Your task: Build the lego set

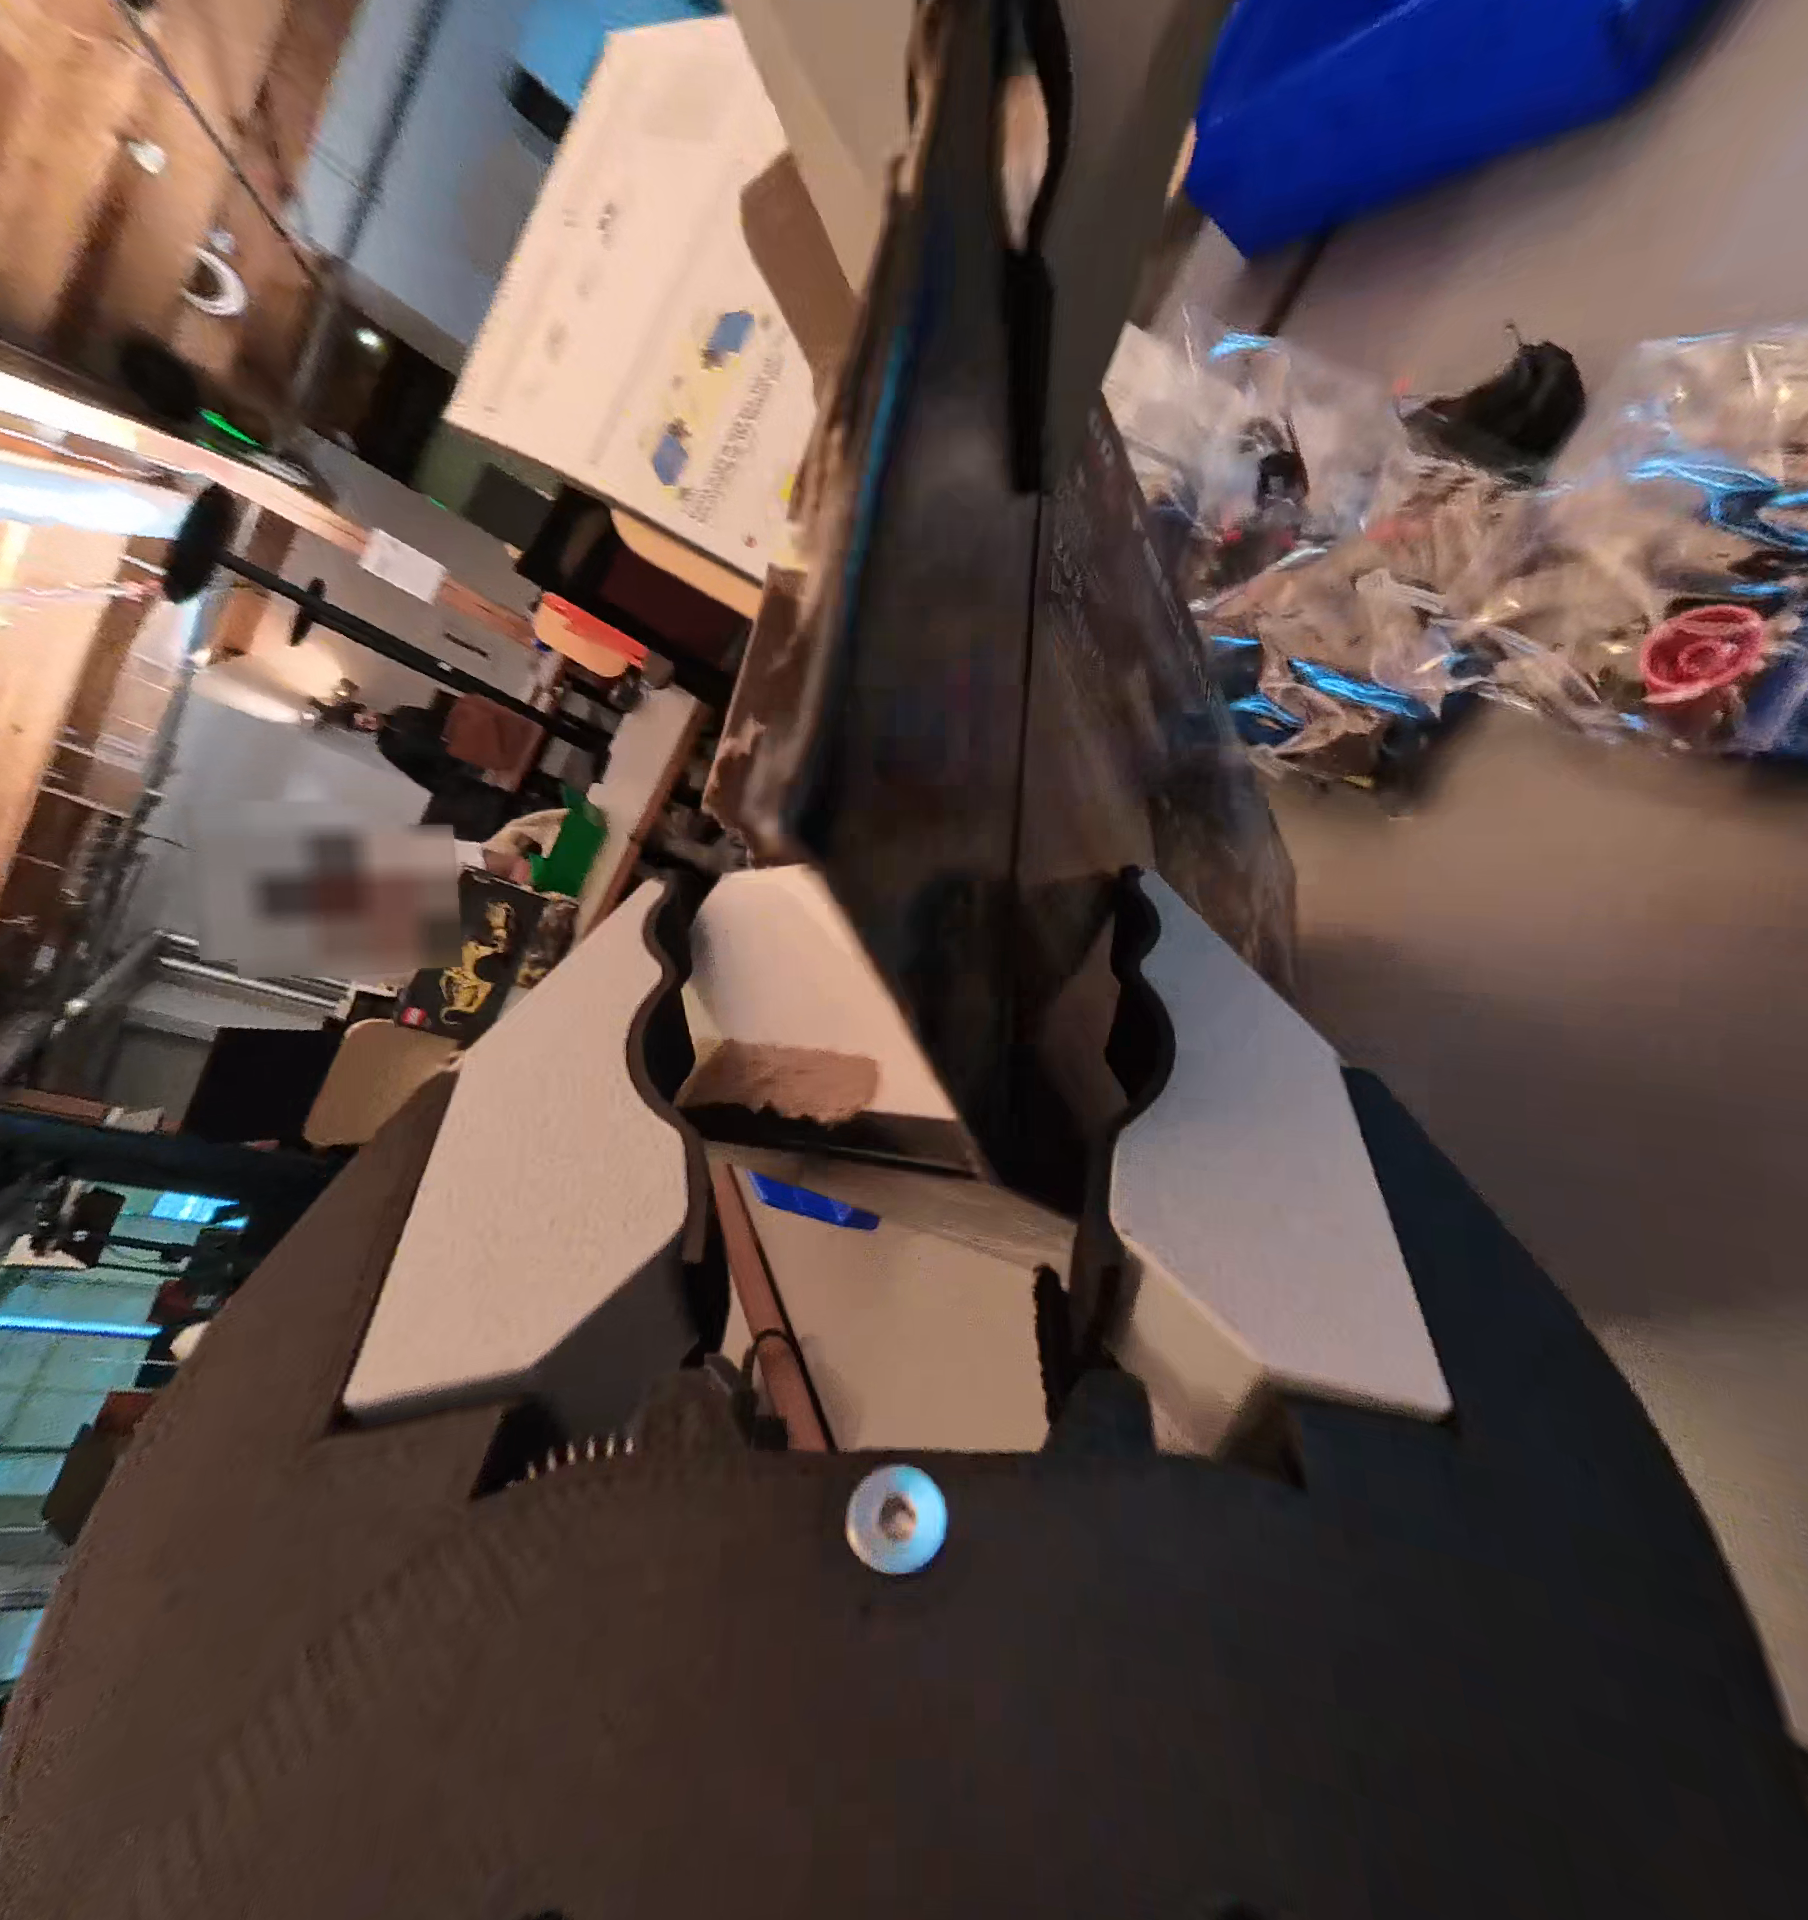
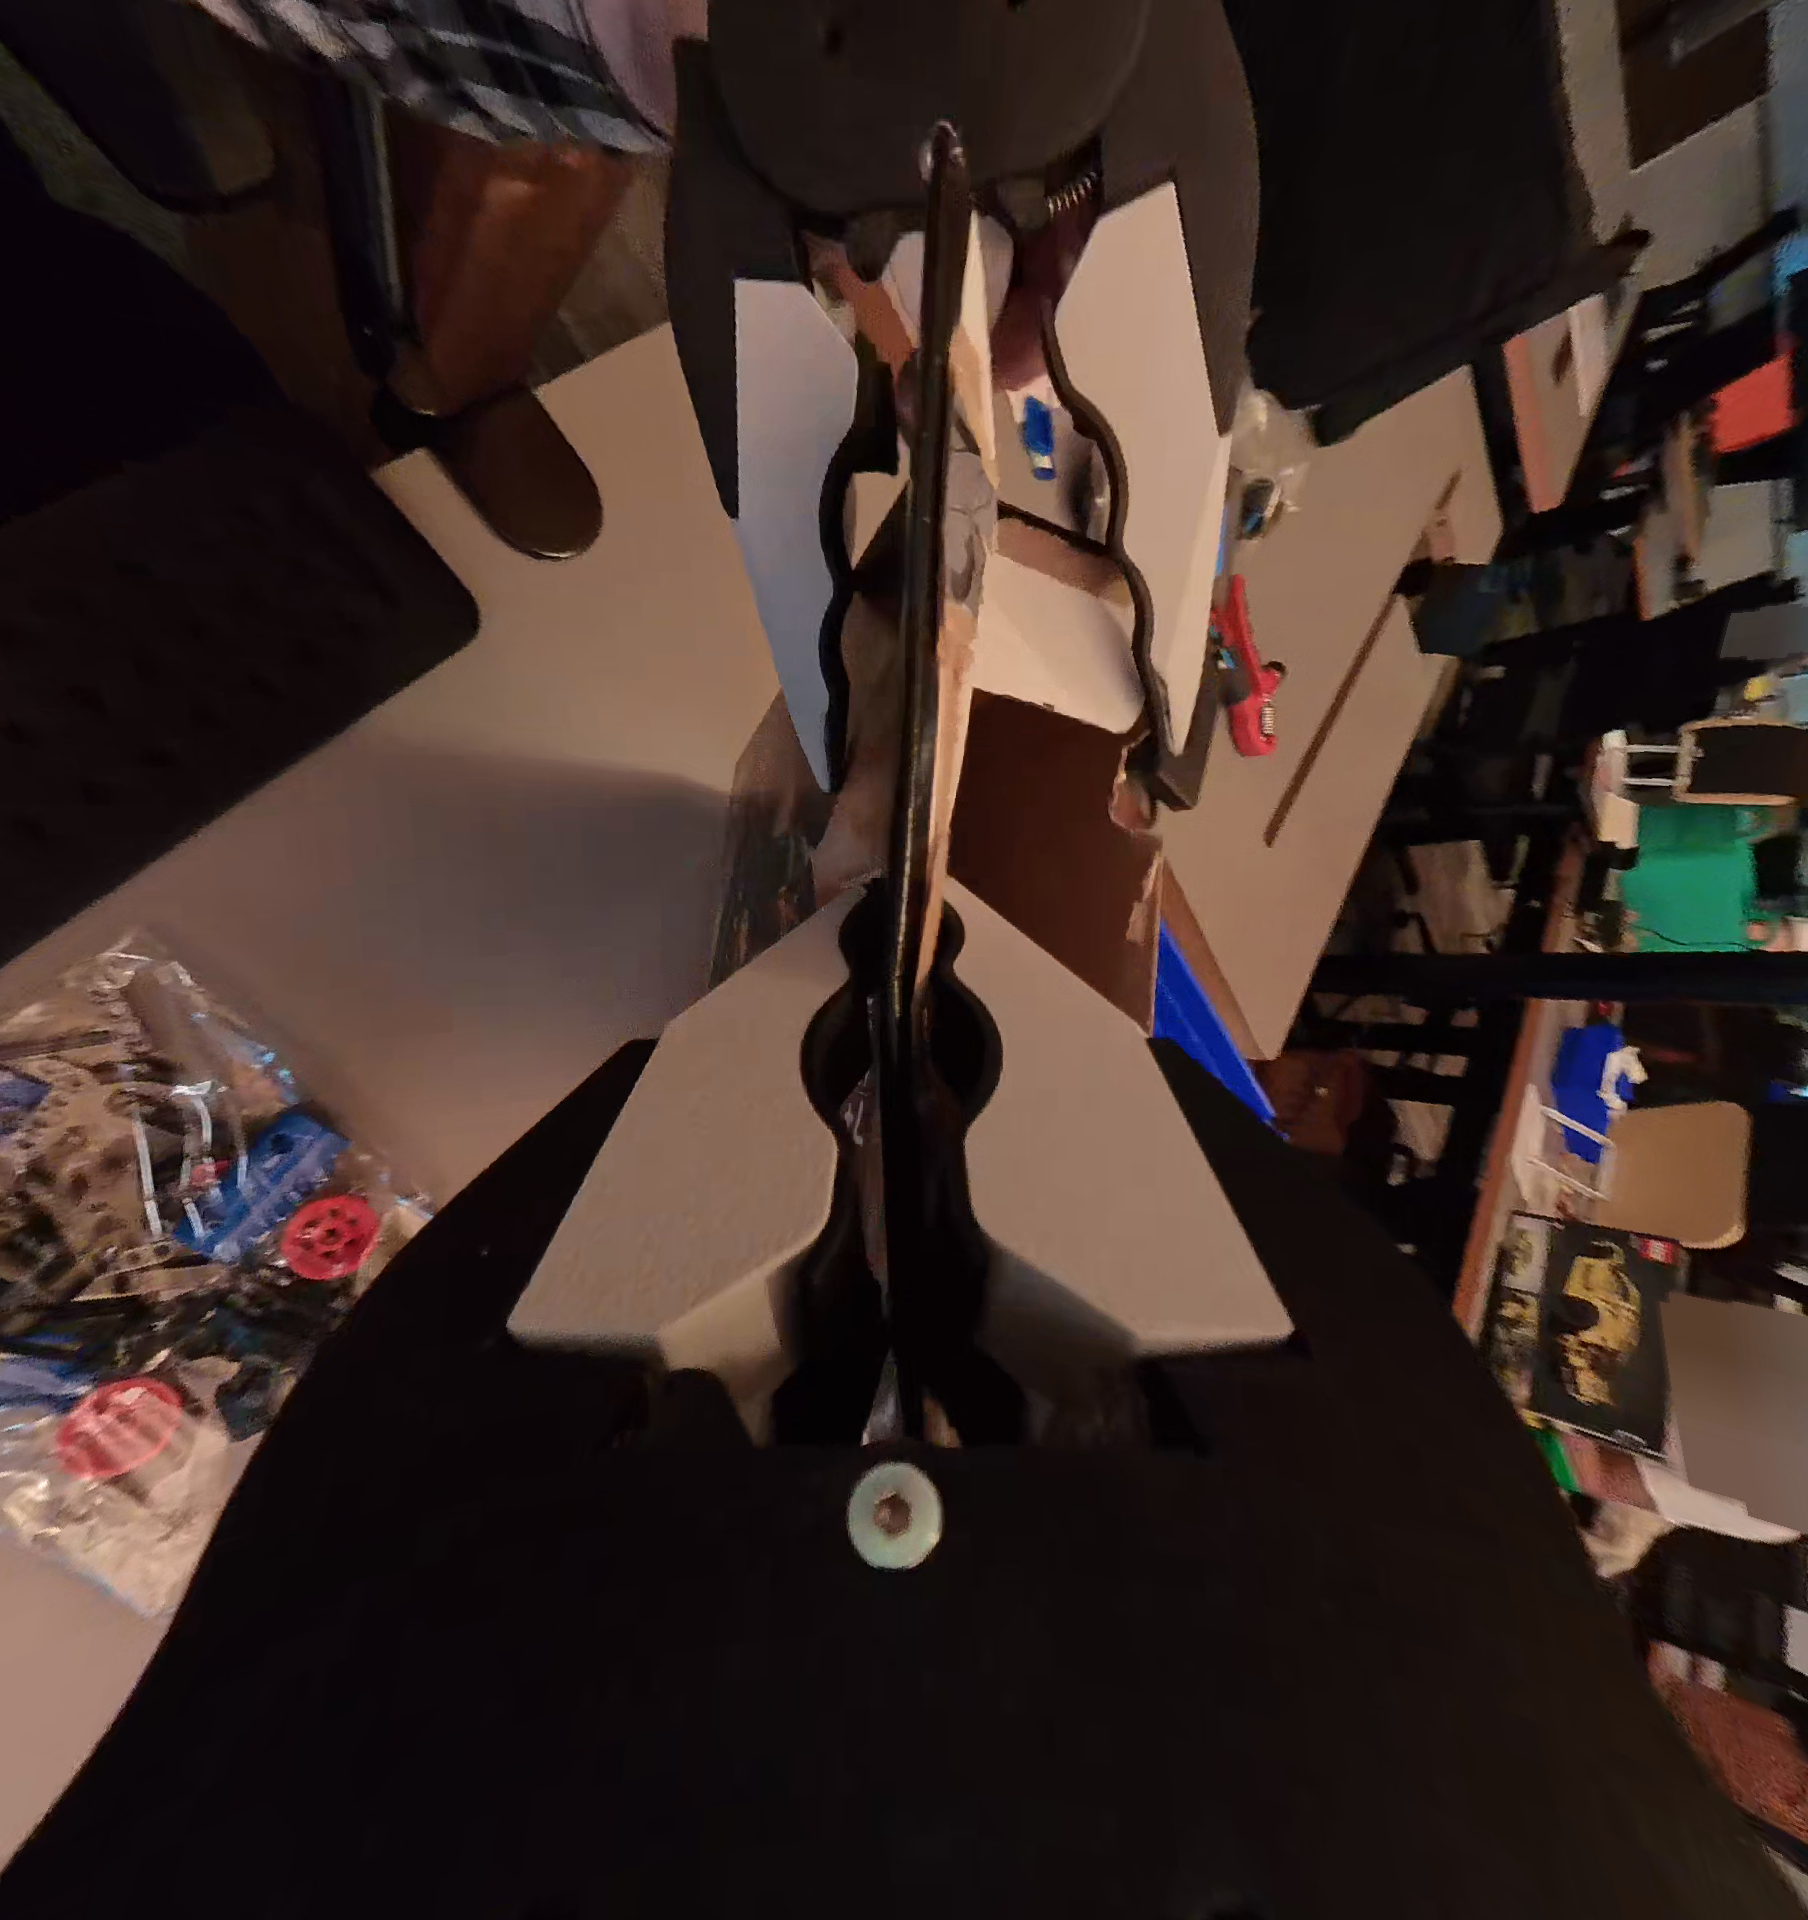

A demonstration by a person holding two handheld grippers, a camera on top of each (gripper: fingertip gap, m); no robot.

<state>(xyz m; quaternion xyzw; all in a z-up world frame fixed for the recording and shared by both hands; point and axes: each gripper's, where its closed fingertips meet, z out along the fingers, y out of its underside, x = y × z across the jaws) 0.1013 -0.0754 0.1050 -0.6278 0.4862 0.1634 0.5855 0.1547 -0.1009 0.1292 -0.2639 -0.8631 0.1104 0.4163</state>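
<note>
The box (image 1: pixel 941 623) is black with a blue edge stripe. At three o'clock, clear bags (image 1: pixel 1606 582) show blue, black and red parts. Gripper fingers (image 1: pixel 536 1143) are white.

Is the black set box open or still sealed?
Open: the black box shows torn brown cardboard flaps, and bagged parts lie out on the table.

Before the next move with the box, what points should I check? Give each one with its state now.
1. Right hand-held gripper shut on the black box edge: ok.
2. Left hand-held gripper closed on the box: not ok; fingers spread, box between them.
3. Bags of parts out of the box, on the table: ok.
4. Box fully empty: cannot tell.
5. Bags opened: cannot tell.
</note>
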